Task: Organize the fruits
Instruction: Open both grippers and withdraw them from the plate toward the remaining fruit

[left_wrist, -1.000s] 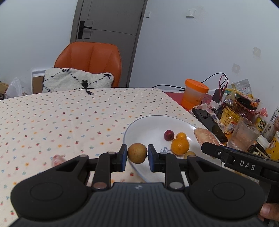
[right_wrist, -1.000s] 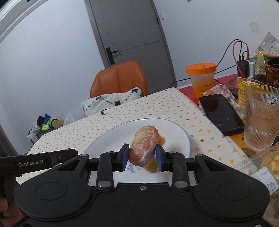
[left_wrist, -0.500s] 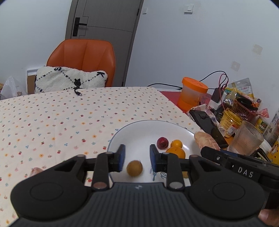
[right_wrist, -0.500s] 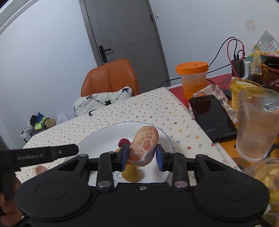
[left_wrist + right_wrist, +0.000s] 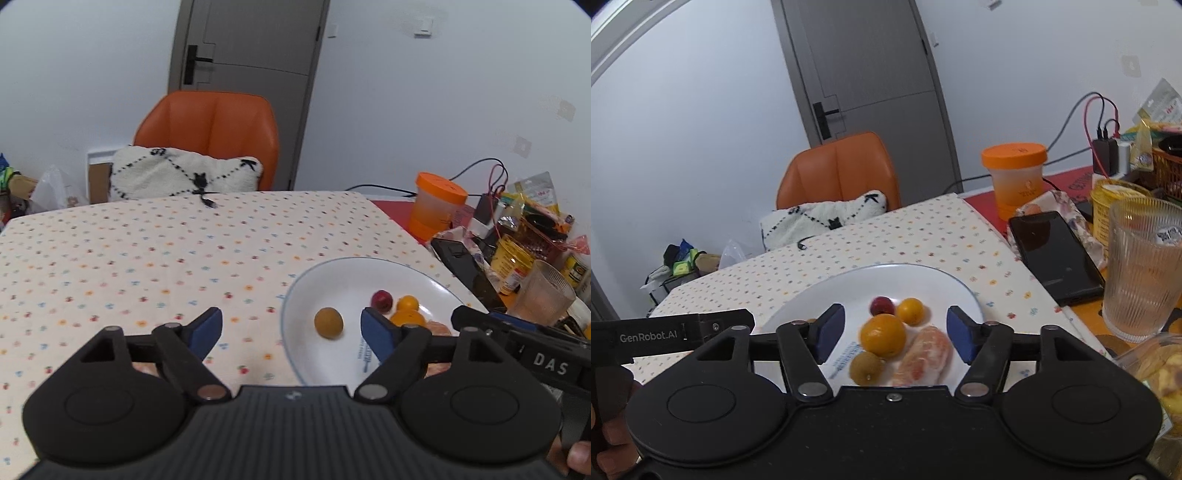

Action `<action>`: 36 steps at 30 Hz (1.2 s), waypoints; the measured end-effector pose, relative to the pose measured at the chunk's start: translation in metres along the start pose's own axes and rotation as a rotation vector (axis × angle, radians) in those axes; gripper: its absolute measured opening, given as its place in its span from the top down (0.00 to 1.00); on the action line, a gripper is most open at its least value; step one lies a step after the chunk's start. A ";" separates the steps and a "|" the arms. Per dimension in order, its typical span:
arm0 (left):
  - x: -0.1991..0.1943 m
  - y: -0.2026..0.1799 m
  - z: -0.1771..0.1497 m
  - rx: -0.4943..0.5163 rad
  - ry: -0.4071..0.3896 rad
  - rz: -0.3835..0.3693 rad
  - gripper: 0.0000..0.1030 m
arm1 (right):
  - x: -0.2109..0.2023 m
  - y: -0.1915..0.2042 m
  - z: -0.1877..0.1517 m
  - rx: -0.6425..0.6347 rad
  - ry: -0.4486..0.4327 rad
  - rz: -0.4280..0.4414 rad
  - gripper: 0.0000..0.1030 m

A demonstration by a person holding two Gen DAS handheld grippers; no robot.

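In the left wrist view, the worktop (image 5: 147, 258) under its dotted cloth fills the left and centre of the frame. Behind it, in the upper middle, an orange chair (image 5: 210, 129) carries a white cushion with black stitching (image 5: 184, 175). The left tool (image 5: 291, 328) sits at the lower centre with its blue pads spread wide and nothing between them. Just past it, right of centre, a white plate (image 5: 332, 269) lies on the cloth. On the plate a brownish round fruit (image 5: 328, 322) rests alone toward the left, apart from a small red fruit (image 5: 381, 300), a small orange (image 5: 407, 303) and a larger orange (image 5: 408, 317) grouped to the right. At the far right stand an orange-lidded cup (image 5: 436, 210), a dark phone (image 5: 469, 273) and a ribbed glass (image 5: 543, 291).

In the right wrist view, the left tool's handle enters at the lower left edge. The right tool (image 5: 895, 332) is at the lower centre, its pads also spread and gripping nothing. Between them in the frame, the plate (image 5: 820, 299) holds the red fruit (image 5: 882, 305), the small orange (image 5: 911, 311), the larger orange (image 5: 882, 335), a second brownish fruit (image 5: 866, 367) and a pink netted fruit (image 5: 925, 358) lying lengthwise, touching the larger orange. To the right lie the phone (image 5: 1052, 254) and, near the edge, the glass (image 5: 1141, 266).
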State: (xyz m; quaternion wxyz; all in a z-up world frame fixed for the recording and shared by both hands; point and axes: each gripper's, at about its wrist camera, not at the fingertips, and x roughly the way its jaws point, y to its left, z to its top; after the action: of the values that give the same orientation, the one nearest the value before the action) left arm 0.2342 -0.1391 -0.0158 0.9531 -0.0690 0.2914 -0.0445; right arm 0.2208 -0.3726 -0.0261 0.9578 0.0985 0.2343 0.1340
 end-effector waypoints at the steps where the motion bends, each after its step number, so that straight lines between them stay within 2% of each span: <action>1: -0.003 0.002 0.000 -0.003 -0.004 0.006 0.20 | -0.002 0.002 0.001 -0.003 -0.005 0.003 0.33; 6: -0.018 0.013 0.000 -0.023 -0.026 0.033 0.14 | -0.009 0.013 0.002 -0.003 -0.013 0.021 0.25; 14: -0.041 0.030 -0.004 -0.038 -0.056 0.104 0.09 | -0.021 0.031 -0.001 -0.014 -0.024 0.043 0.00; 36: -0.091 0.075 -0.032 -0.105 -0.078 0.158 0.08 | -0.032 0.067 -0.019 -0.037 0.028 0.122 0.00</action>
State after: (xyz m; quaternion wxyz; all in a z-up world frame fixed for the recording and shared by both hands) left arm 0.1447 -0.0571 -0.0041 0.9593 -0.0975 0.2606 0.0488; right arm 0.1701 -0.3164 -0.0116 0.9462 0.0929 0.2388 0.1978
